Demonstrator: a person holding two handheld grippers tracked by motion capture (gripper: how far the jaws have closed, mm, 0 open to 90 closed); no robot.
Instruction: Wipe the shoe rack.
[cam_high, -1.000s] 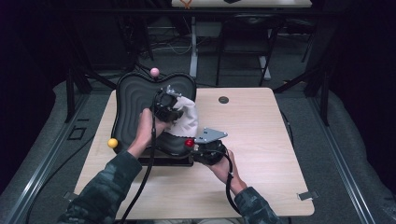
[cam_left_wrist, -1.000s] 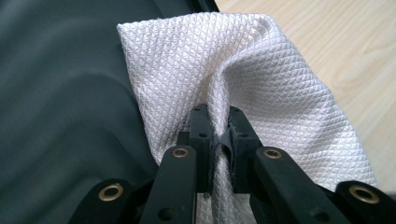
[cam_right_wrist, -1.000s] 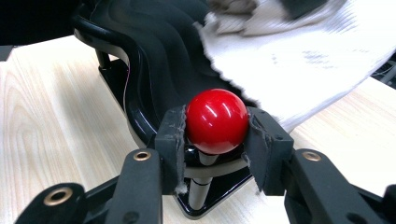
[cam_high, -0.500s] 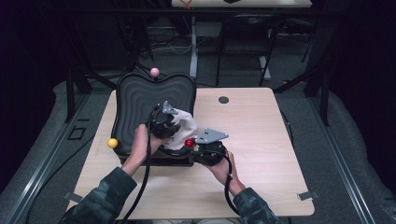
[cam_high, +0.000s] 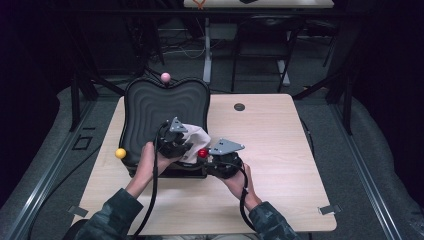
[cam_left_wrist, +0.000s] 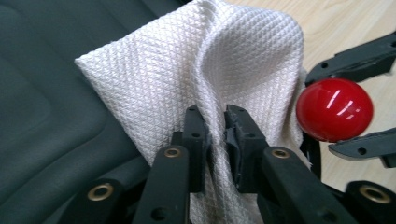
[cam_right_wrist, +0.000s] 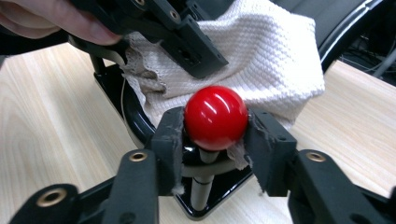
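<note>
**Wiping under way, tray mostly untouched**

Your black tray (cam_high: 150, 107) shows broad bare ridges. The white cloth (cam_left_wrist: 196, 70) lies at its near right corner, pinched by your left gripper (cam_left_wrist: 215, 123), jaws just easing. Your right gripper (cam_right_wrist: 215, 123) clamps the red knob (cam_right_wrist: 215, 116).

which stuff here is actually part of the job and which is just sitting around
In use:
- white cloth, pinched in the left gripper
- red ball knob, clamped by the right gripper
- black tray that the cloth lies on

Lying about:
- yellow ball knob at the tray's left corner
- pink ball knob at its far edge
- round black cap set in the table
</note>
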